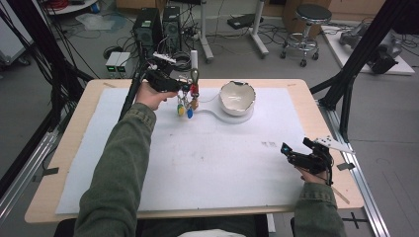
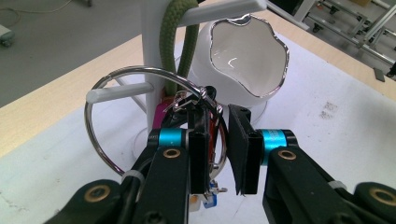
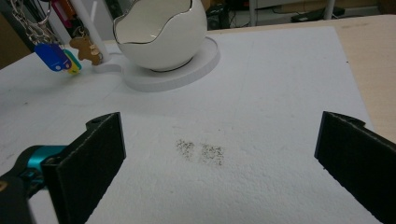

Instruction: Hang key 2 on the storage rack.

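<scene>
The key bunch (image 2: 196, 116) hangs at the white peg stand (image 2: 154, 60), just in front of its post and beside the egg-shaped white bowl (image 2: 247, 60) that sits on the same base. The left tool (image 2: 218, 154) has its jaws drawn narrow around the bunch's small clasp and chain, with the large steel ring (image 2: 100, 135) looping out toward the stand's lower peg. In the high view the coloured tags (image 1: 185, 109) dangle below the left tool (image 1: 184, 89), close to the stand.

The bunch looks light, but loose: stiff ring, floppy chain, tags that swing. Smooth metal will likely slide between flat pads, so the hold is best kept on the clasp or across the ring wire, not on a tag. The green cord (image 2: 170, 42) draped on the upper peg could snag it.

The right tool (image 3: 219, 158) rests wide and empty on the tabletop (image 1: 316, 94), well apart from the stand.
</scene>
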Motion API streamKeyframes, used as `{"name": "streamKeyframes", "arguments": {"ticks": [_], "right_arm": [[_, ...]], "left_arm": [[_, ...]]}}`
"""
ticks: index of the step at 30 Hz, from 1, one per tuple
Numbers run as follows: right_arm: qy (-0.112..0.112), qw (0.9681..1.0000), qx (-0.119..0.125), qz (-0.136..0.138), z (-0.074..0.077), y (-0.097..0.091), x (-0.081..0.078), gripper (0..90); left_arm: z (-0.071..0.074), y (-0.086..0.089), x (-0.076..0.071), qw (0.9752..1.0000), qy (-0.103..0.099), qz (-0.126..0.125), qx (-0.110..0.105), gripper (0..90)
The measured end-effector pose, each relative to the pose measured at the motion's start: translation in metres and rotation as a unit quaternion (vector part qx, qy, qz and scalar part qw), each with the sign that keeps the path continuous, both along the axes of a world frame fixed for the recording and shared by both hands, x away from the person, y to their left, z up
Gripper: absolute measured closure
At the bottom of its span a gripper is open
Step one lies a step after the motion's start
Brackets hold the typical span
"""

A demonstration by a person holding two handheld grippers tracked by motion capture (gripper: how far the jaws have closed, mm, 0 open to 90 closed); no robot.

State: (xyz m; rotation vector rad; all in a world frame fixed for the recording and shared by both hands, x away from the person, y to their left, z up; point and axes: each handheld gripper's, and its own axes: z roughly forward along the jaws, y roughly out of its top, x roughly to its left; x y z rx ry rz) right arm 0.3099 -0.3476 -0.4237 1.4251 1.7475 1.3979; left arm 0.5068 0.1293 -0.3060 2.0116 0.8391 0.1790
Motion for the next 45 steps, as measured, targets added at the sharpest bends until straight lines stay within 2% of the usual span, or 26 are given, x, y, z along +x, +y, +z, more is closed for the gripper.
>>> {"name": "streamKeyframes", "arguments": {"ticks": [7,11,17,20,27,28,34,36,38,45], "right_arm": [[0.0,1.0,0.0,0.0,0.0,0.0,0.0,0.9],[0.0,1.0,0.001,0.0,0.0,0.0,0.0,0.9],[-0.001,1.0,0.0,0.002,0.0,0.0,0.001,0.9],[0.0,1.0,0.001,0.002,0.0,0.001,0.001,0.9],[0.001,1.0,0.001,0.003,0.0,0.001,0.001,0.9],[0.001,1.0,0.002,0.003,0.0,0.001,0.001,0.9],[0.002,1.0,0.002,0.003,0.0,0.002,0.001,0.9],[0.001,1.0,0.002,0.003,0.0,0.002,0.002,0.9],[0.002,1.0,0.003,0.003,0.0,0.002,0.002,0.9],[0.001,1.0,0.001,0.001,0.0,0.002,0.002,0.9]], "left_arm": [[-0.004,-0.004,0.0,1.0,0.001,-0.005,0.007,78.4],[-0.007,-0.007,0.002,0.9999,0.002,0.002,0.016,78.2],[-0.011,-0.009,0.004,0.999,0.005,0.009,0.044,77.6],[-0.01,-0.009,0.004,0.9989,0.007,0.019,0.041,76.5],[-0.003,-0.005,0.0,0.9996,0.019,0.016,0.014,46.0],[-0.001,-0.004,-0.001,0.9996,0.023,0.014,0.01,43.5],[0.003,-0.002,-0.008,0.9996,0.012,0.025,0.005,33.3],[0.002,0.0,-0.011,0.9993,0.008,0.035,0.006,25.6],[0.0,0.002,-0.013,0.999,0.005,0.044,0.005,23.3],[-0.002,0.011,-0.021,0.9976,-0.008,0.069,0.01,1.6]]}}
